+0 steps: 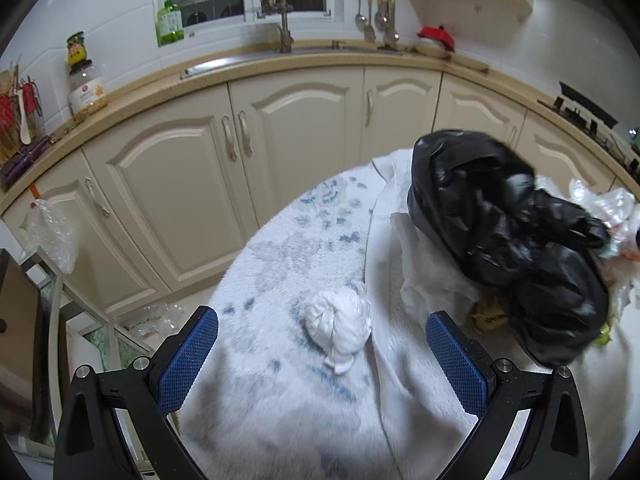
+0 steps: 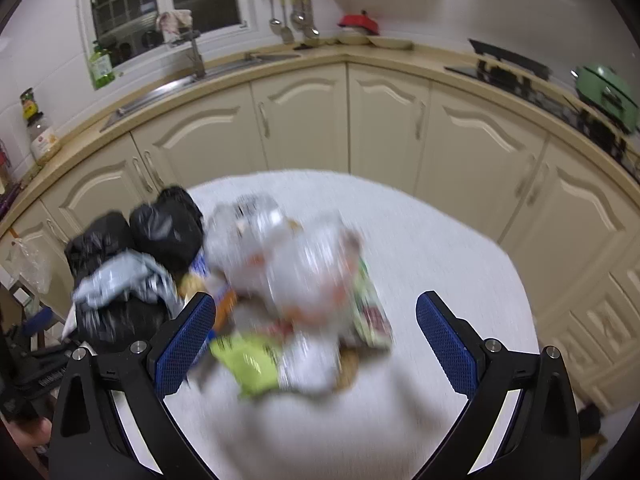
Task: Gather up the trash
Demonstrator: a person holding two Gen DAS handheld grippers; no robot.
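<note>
Trash pile between wide-apart fingers of right gripper, blurred.

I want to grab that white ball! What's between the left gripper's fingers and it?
Only bare cloth. In the left wrist view, the open left gripper frames the white wad, nothing blocking.

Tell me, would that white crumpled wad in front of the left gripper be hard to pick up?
Probably not. The white wad looks like scrunched tissue, so likely light and squashy. The left gripper stands open wide around it. It might snag on the fluffy table cover rather than roll.
</note>
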